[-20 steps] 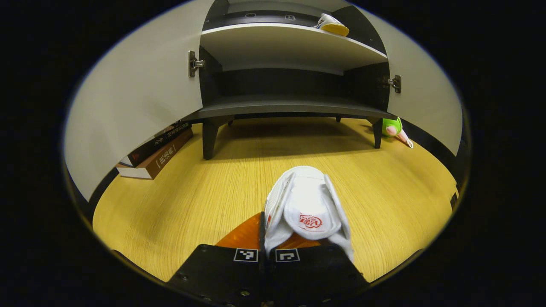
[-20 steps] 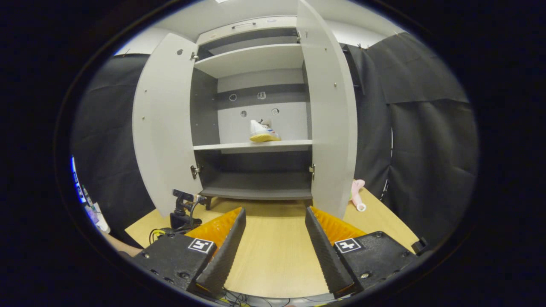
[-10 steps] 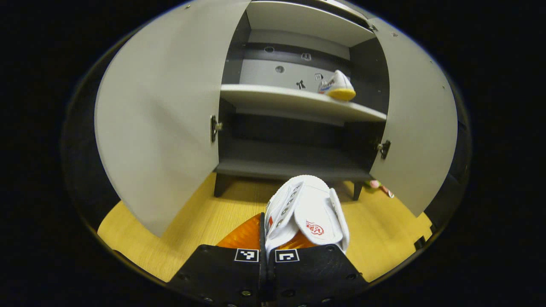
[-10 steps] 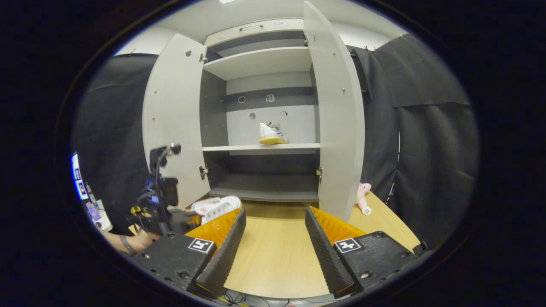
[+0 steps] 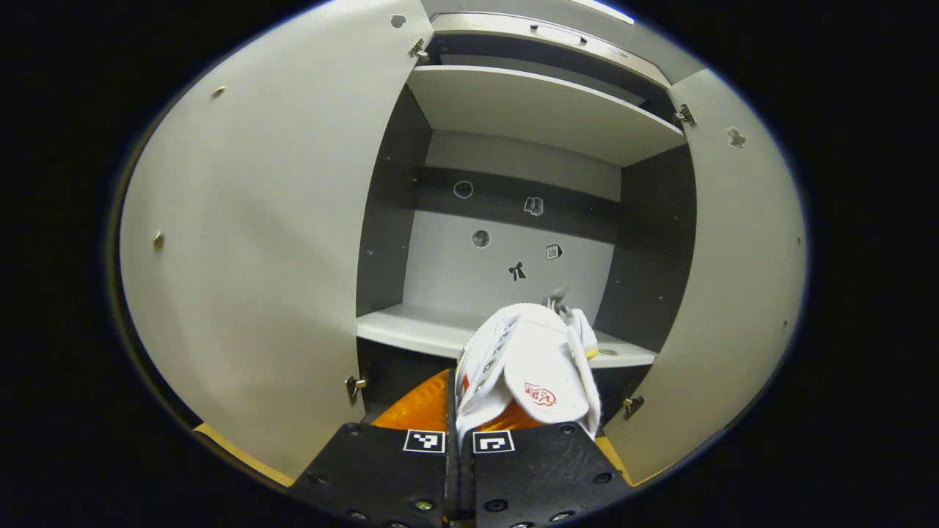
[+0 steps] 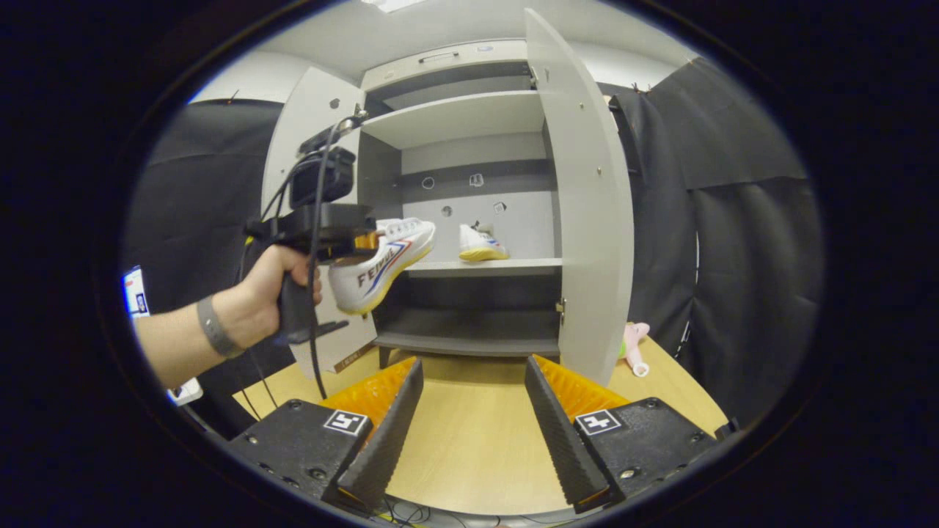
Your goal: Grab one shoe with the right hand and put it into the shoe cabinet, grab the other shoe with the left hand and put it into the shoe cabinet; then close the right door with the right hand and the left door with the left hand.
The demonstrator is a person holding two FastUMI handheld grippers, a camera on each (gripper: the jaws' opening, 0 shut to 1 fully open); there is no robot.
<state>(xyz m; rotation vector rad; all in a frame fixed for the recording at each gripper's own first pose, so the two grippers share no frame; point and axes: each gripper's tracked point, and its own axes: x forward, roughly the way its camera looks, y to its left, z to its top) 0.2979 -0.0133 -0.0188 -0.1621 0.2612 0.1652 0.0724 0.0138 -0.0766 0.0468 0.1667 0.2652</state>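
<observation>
Gripping a white shoe (image 5: pixel 530 363), the left gripper (image 5: pixel 460 411) has both fingers clenched on its heel end, toe pointing ahead at the open shoe cabinet (image 5: pixel 513 242). In the right gripper view that same shoe (image 6: pixel 381 260) hangs in the air, held by a hand (image 6: pixel 268 286), level with the middle shelf (image 6: pixel 484 268) and at the near left of the cabinet mouth, not yet inside.

The other shoe (image 6: pixel 480 244) sits on the middle shelf toward the right, near the back wall. In the left gripper view it (image 5: pixel 579 323) peeks out just behind the held one.

Both doors stand wide open. Left door (image 5: pixel 257 242) flanks the opening on the left, right door (image 5: pixel 726 279) on the right. Held shoe is between them, with open space ahead to the shelf.

Right gripper (image 6: pixel 473 411): fingers spread wide, grasping nothing, low over the wooden surface (image 6: pixel 469 447), near side, well apart from the cabinet. The right door (image 6: pixel 587 205) stands edge-on just beyond its right finger.

Around: a pink and green toy (image 6: pixel 632 345) on the surface right of the right door; small stickers (image 5: pixel 517 271) on the cabinet's back panel.
</observation>
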